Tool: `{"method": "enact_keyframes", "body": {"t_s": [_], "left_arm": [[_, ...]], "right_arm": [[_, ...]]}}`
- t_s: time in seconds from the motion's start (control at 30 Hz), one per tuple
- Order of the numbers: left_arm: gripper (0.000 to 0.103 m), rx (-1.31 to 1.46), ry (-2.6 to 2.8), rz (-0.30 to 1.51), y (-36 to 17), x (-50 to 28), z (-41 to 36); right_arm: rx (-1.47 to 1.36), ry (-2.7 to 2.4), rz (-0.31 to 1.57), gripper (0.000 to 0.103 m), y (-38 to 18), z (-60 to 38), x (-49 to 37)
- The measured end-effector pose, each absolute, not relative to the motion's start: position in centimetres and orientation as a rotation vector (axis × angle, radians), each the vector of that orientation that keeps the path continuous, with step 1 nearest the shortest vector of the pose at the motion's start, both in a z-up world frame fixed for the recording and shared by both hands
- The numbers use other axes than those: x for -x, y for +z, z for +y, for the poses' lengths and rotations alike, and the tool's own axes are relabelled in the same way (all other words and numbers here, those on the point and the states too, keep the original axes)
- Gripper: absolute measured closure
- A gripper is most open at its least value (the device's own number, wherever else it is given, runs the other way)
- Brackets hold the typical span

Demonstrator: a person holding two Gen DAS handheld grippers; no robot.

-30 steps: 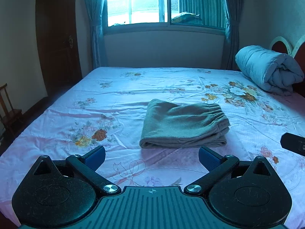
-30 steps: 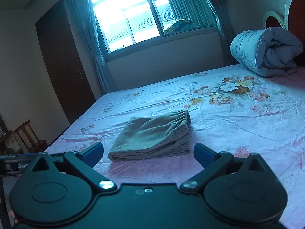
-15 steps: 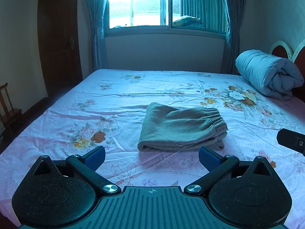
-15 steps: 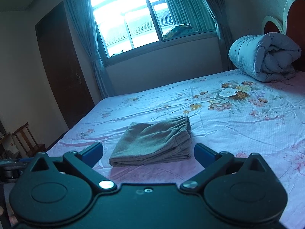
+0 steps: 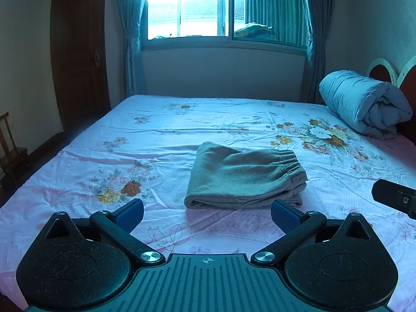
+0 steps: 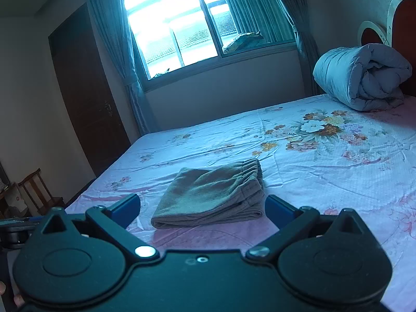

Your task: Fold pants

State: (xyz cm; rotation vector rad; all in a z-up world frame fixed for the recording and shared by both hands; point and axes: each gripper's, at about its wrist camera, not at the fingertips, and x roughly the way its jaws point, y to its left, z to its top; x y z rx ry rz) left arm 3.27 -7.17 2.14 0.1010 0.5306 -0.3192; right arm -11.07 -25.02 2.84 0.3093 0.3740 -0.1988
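The pants (image 5: 245, 179) lie folded into a compact grey-green bundle on the bed (image 5: 182, 130), a little right of centre in the left wrist view and at lower centre in the right wrist view (image 6: 212, 197). The gathered waistband faces the right side of the frame, the rounded fold faces the left, and the layers stack neatly with their edges showing along the near side.

The left gripper (image 5: 206, 217) fills the bottom of its frame, its blue-padded fingers (image 5: 130, 214) spread wide with nothing between them — they sit short of the bundle, not touching it. The right gripper (image 6: 202, 209) is held the same way in its own view: fingers (image 6: 277, 210) released, empty, one on either side of the bundle's near edge in the picture but apart from the cloth. A dark part of the right gripper also shows at the right edge of the left wrist view (image 5: 395, 197).

The sheet is pale pink with flower prints. A rolled blue-grey quilt (image 5: 364, 101) rests at the upper right of the bed, against a reddish headboard (image 6: 405, 39). Behind the bed, at the top centre, a bright window (image 5: 187, 7) sits between curtains (image 5: 130, 31). A dark wooden door (image 5: 78, 52) stands at the upper left — and a wooden chair (image 6: 39, 189) shows at the left edge.
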Motion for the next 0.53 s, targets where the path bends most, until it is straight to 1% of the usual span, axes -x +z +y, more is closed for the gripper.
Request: {"method": "enact_keyframes", "body": {"t_s": [0.53], "left_arm": [[0.000,-0.077,-0.378,0.495,2.02,-3.80,-8.15]], "right_arm": [[-0.317,-0.206,0.383,0.006,2.50,-25.32,10.73]]}}
